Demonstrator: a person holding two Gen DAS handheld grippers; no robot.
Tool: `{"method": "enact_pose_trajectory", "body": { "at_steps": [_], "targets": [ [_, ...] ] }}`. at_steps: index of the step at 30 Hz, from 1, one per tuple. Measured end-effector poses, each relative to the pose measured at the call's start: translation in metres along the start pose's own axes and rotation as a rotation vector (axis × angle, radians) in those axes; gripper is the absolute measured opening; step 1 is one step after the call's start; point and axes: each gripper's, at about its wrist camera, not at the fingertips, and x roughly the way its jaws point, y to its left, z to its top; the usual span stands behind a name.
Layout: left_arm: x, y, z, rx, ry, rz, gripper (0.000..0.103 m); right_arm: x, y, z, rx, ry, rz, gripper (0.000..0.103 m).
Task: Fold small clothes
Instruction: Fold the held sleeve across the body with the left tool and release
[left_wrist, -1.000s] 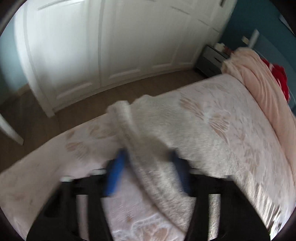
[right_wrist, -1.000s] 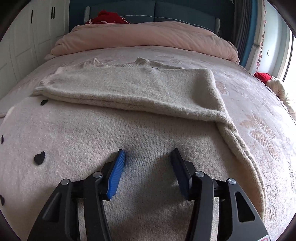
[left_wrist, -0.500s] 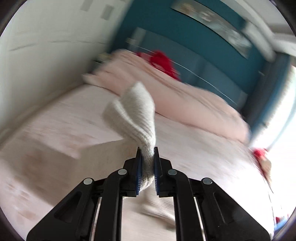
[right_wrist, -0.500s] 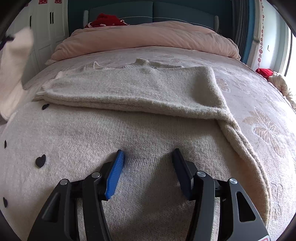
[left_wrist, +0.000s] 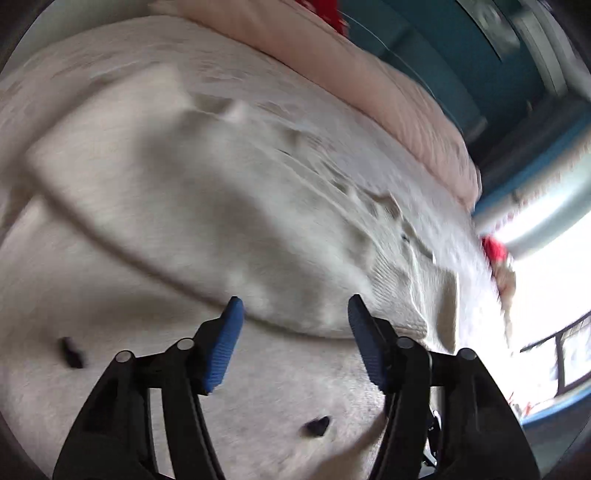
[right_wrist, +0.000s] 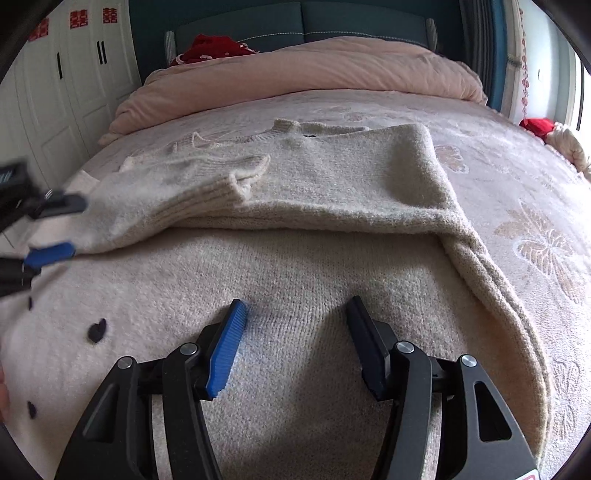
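On the bed (right_wrist: 480, 122), both sleeves lie across the sweater (right_wrist: 332, 177); left tool (left_wrist: 293, 325) and right tool (right_wrist: 295, 332) gape empty, seemingly readying the next fold.

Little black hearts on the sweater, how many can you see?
3 in the right wrist view, all near the sweater's left edge: one in the middle, one lower, one sliver higher. More may be hidden.

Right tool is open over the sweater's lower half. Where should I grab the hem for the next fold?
Probably take the sweater at its near hem, coming from the bed's foot with the right tool. Both sleeves already lie across the chest, so the bottom half is the free flap; the hem itself is out of view.
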Motion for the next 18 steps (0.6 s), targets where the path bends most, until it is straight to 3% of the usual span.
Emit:
{"method": "enact_pose_trajectory", "body": {
  "at_steps": [3,5,7,9,13,14,17,18],
  "targets": [
    [-0.023,0.042,0.019,-0.099,-0.054,0.032,0.059,-0.015,-0.003,0.014,0.048,-0.011,0.087,0.059],
    [-0.034,0.069,0.035,-0.150,-0.078,0.057,0.063,-0.019,-0.006,0.029,0.126,-0.009,0.166,0.066],
    [-0.040,0.093,0.047,-0.219,-0.082,0.080,0.063,-0.011,-0.003,0.048,0.216,0.031,0.242,0.066],
    [-0.047,0.116,0.056,-0.315,-0.089,0.053,0.063,0.001,0.004,0.064,0.279,0.066,0.312,0.066],
    [-0.049,0.131,0.054,-0.379,-0.108,0.029,0.063,0.034,0.022,0.079,0.321,0.171,0.307,0.064],
    [-0.047,0.130,0.056,-0.375,-0.111,0.030,0.063,0.041,0.025,0.080,0.327,0.191,0.292,0.057],
    [-0.045,0.131,0.060,-0.400,-0.113,0.013,0.063,0.049,0.035,0.081,0.332,0.209,0.282,0.008],
    [-0.045,0.131,0.063,-0.417,-0.121,-0.009,0.062,0.047,0.038,0.084,0.334,0.199,0.291,0.008]
  ]
}}
